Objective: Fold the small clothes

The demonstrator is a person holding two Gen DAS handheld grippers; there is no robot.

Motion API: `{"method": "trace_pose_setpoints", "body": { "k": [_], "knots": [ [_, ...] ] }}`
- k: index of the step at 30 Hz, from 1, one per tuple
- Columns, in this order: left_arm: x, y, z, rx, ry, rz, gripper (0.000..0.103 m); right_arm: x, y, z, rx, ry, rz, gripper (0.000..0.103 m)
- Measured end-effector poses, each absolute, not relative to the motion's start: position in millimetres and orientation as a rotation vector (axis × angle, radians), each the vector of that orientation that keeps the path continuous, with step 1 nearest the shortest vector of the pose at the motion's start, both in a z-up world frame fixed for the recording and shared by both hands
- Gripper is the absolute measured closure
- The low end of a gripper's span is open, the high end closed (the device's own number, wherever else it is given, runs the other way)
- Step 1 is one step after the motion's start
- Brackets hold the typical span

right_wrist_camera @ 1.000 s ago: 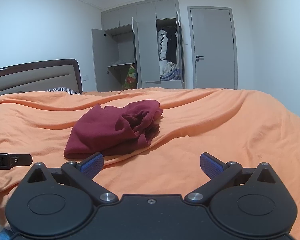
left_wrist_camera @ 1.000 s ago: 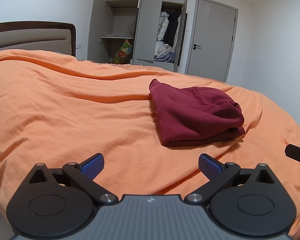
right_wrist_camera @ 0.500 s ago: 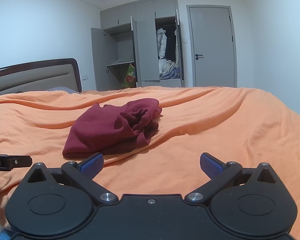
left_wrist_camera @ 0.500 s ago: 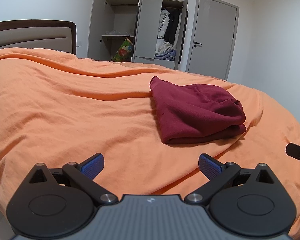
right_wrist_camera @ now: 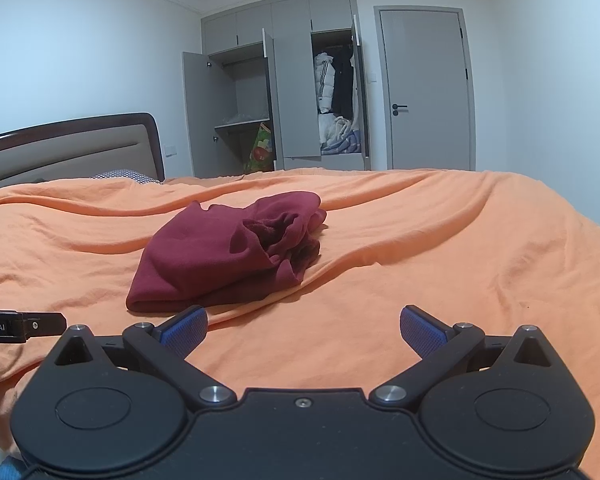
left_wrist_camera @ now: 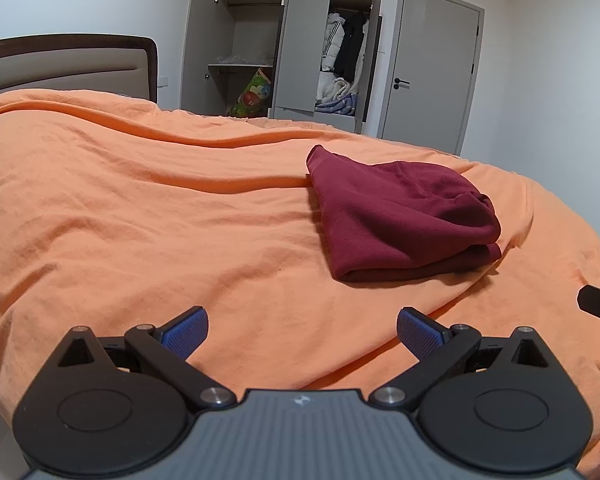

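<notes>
Both tools empty: left tool (left_wrist_camera: 302, 326) and right tool (right_wrist_camera: 303, 325) spread wide, hovering over the orange bed (left_wrist_camera: 140, 220). Maroon garment (left_wrist_camera: 400, 216) mid-bed, folded into a compact bundle, likely near done. From the right wrist, ruffled loose layers (right_wrist_camera: 284, 236); from the left, only smooth fold.

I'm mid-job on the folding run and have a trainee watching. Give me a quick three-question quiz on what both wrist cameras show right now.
1. True or false: the left gripper is shut on the maroon garment.
2. Multiple choice: the garment lies on A) the wardrobe shelf, B) the orange bedspread, C) the floor.
3. Fill in: the room door beside the wardrobe is ____ (open or closed).

Key: 1 false, as both the left and right gripper have jaws spread wide, empty and short of the cloth; 2 B; 3 closed.
</notes>
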State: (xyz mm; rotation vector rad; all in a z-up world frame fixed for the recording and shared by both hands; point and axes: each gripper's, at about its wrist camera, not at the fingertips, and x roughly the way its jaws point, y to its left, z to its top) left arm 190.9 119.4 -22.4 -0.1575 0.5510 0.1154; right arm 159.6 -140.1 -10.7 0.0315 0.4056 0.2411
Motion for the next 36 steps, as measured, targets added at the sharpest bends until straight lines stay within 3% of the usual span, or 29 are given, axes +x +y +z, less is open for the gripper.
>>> {"method": "trace_pose_setpoints", "body": {
  "k": [36],
  "knots": [
    [203.0, 118.4, -27.2, -0.163, 0.578, 0.113, 0.000, 172.1, -138.5, -19.4, 0.036, 0.443, 0.238, 0.001]
  ]
}}
